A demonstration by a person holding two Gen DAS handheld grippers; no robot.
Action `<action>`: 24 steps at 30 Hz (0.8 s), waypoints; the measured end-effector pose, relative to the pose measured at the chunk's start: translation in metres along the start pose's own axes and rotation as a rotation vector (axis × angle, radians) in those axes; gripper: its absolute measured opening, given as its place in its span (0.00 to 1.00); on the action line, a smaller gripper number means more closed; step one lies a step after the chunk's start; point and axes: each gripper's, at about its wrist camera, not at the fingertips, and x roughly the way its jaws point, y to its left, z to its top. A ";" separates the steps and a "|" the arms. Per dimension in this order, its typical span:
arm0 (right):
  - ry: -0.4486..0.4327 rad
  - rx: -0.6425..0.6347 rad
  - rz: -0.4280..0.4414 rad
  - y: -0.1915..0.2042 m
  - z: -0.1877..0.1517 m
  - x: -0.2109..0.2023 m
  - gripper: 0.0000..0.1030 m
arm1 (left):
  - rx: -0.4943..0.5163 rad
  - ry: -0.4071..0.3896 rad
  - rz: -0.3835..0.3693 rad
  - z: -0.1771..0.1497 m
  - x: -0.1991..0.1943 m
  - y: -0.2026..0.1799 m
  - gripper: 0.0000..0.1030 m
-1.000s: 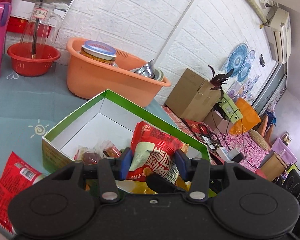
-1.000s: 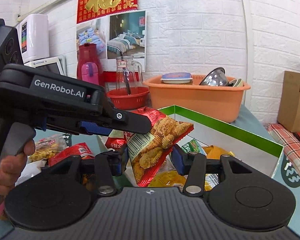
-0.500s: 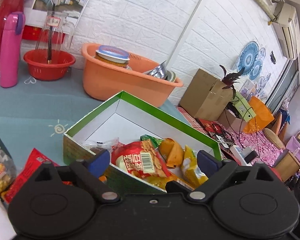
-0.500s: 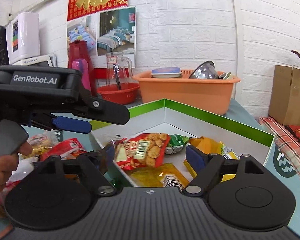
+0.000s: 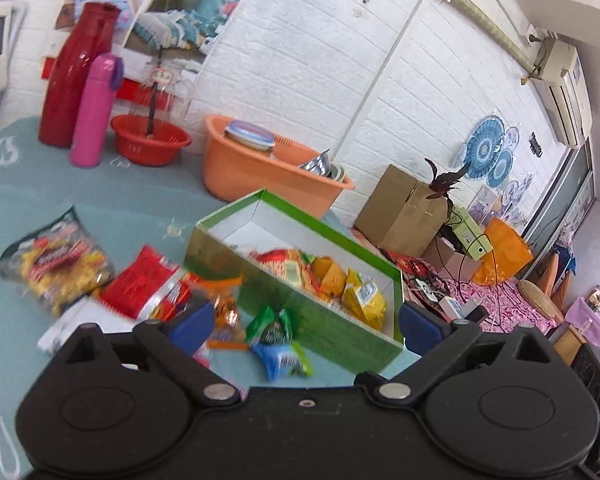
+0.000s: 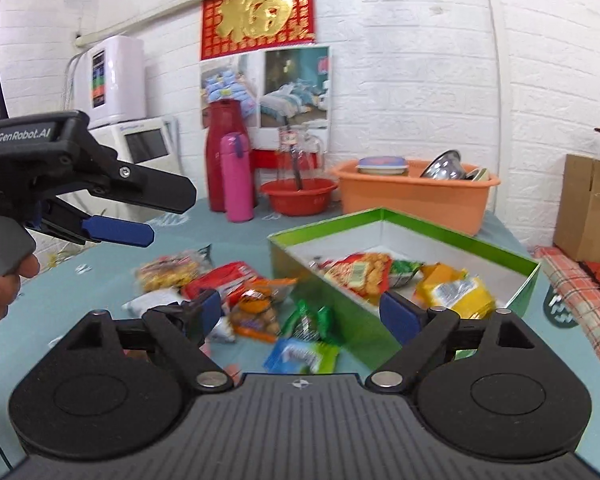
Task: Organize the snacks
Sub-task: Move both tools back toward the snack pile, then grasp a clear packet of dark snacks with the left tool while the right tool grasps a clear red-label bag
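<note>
On the bench, both tongs gape empty above loose snacks.
The left tongs (image 5: 301, 322) and right tongs (image 6: 301, 312) have just opened; the green box (image 6: 451, 236) holds packets, others (image 6: 256, 312) lie beside it.

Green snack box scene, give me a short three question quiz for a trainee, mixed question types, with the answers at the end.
1. True or false: the green box already holds several snack packets.
2. Multiple choice: what is between the right claw tips? A) a red packet, gripped; B) nothing gripped, it stands open; C) the pink bottle.
3. Short answer: where do the snacks not yet sorted lie, such as the blue and green packet and the red packet?

Key
1. True: a yellow packet and others lie inside.
2. B. The left claw is open too.
3. On the teal tablecloth, outside the box's near side.
</note>
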 end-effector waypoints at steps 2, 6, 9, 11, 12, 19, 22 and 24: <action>0.020 0.000 0.022 0.008 -0.007 -0.001 1.00 | -0.028 0.014 -0.006 -0.014 -0.008 0.006 1.00; 0.078 -0.033 0.082 0.022 -0.024 0.004 1.00 | -0.074 0.046 -0.041 -0.043 -0.019 0.012 1.00; 0.120 -0.082 0.097 0.031 -0.035 0.012 1.00 | -0.112 0.072 -0.057 -0.061 -0.019 0.017 1.00; 0.138 -0.102 0.110 0.034 -0.039 0.016 1.00 | -0.136 0.081 -0.048 -0.069 -0.014 0.022 1.00; 0.141 -0.106 0.120 0.034 -0.040 0.018 1.00 | -0.152 0.085 -0.033 -0.072 -0.010 0.024 1.00; 0.159 -0.164 0.165 0.042 -0.044 0.029 1.00 | -0.170 0.042 0.041 -0.070 0.009 0.038 1.00; 0.164 -0.175 0.176 0.045 -0.042 0.039 1.00 | -0.182 0.040 0.050 -0.067 0.017 0.044 1.00; 0.166 -0.174 0.184 0.047 -0.041 0.045 1.00 | -0.185 0.049 0.053 -0.066 0.023 0.048 1.00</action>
